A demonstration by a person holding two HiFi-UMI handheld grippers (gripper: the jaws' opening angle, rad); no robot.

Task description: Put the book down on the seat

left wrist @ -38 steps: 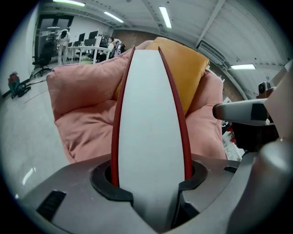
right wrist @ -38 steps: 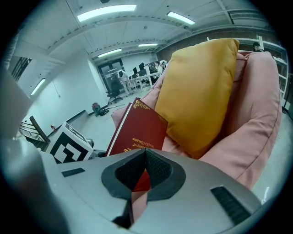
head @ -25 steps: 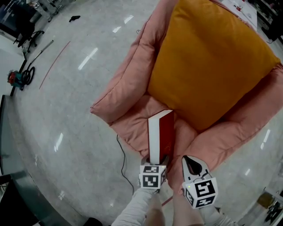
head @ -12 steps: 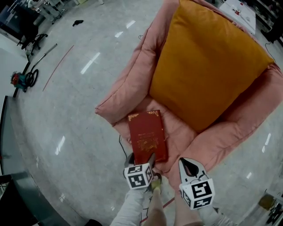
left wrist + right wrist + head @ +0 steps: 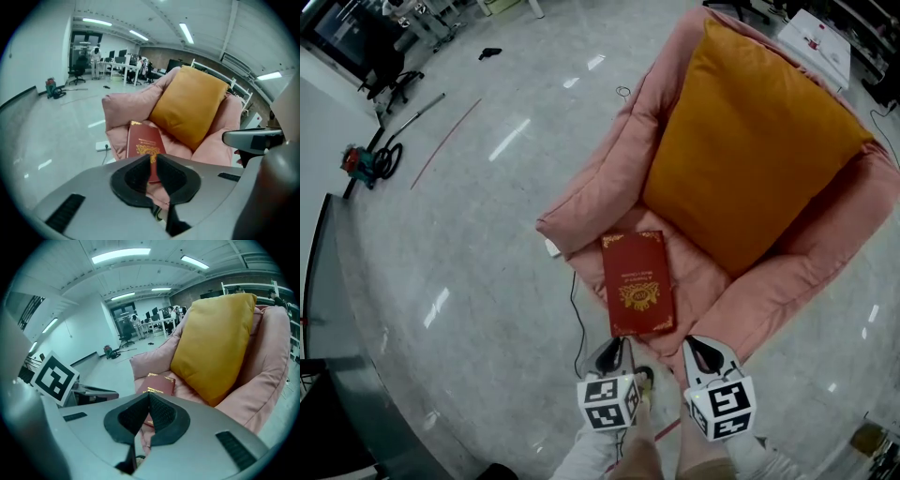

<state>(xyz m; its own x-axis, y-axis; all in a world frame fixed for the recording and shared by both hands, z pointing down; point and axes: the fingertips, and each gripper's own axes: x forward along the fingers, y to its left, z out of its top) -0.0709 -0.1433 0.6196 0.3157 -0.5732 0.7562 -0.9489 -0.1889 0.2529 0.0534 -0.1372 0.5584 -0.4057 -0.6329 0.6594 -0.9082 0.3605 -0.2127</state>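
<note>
A mustard-orange cushion (image 5: 750,141) leans tilted at the right. On the glossy grey floor (image 5: 469,244), a thin black cable (image 5: 575,323) runs near a white socket block (image 5: 551,249). Far left lies a red-and-black floor tool (image 5: 364,161).

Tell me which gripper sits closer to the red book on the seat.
The left gripper: its closing, empty jaws sit just short of the book, while the right gripper is off to the side.
</note>
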